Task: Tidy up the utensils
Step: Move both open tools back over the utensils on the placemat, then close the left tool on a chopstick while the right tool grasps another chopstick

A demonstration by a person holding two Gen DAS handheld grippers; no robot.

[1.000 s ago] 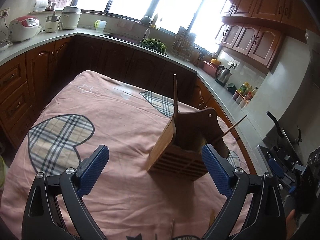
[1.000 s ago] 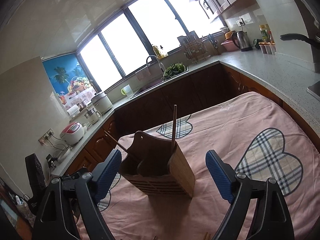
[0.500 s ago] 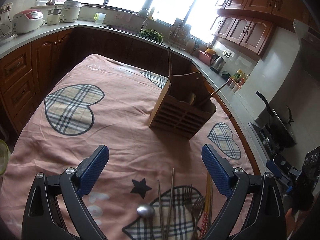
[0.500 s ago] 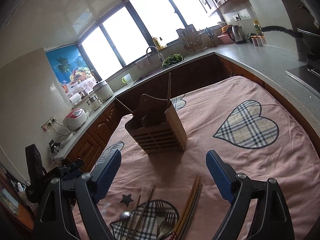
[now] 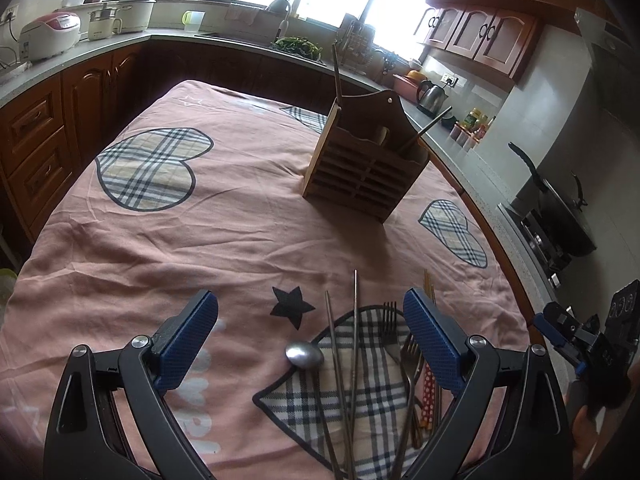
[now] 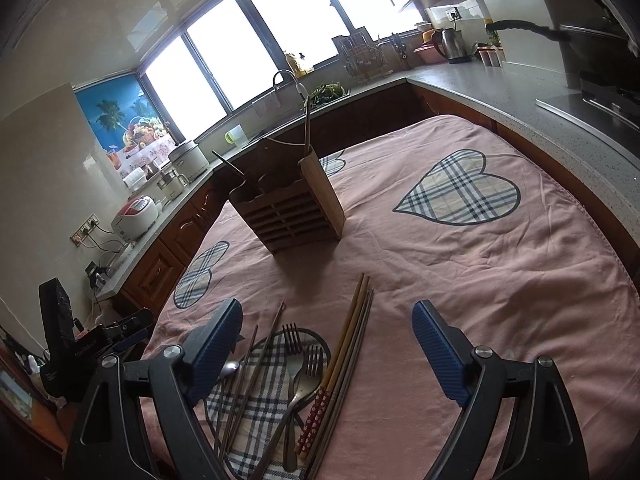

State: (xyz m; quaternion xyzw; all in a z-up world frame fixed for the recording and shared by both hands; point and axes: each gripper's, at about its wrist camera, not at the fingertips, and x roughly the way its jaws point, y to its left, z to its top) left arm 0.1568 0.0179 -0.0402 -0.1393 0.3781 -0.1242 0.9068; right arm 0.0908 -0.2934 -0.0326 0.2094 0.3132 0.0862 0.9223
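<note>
**Utensils on the cloth, both jaws wide and empty**

Your left gripper (image 5: pixel 310 340): jaws spread apart, nothing between the pads. Below and ahead of it lie a spoon (image 5: pixel 304 355), two metal chopsticks (image 5: pixel 354 332) and two forks (image 5: pixel 390 330); the wooden chopsticks (image 5: pixel 428 376) with patterned red ends sit partly behind the right-hand pad.

Your right gripper (image 6: pixel 326 354): jaws likewise wide, holding nothing. The same cluster lies toward its left-hand finger, the wooden chopsticks nearest the middle of the gap.

The wooden utensil holder (image 5: pixel 360 168) stands upright farther out on the table, well apart from the loose pieces. One stick stands upright at its corner, another leans from the opposite side.

Surface: pink tablecloth (image 5: pixel 224 232) with plaid hearts and a black star (image 5: pixel 291 306); the utensils rest on one plaid heart.

Room: kitchen with dark wood cabinets (image 5: pixel 48 128), grey counter, sink under bright windows, rice cooker (image 5: pixel 48 36), kettle (image 5: pixel 431 94), wok (image 5: pixel 560 208) on a stove.
</note>
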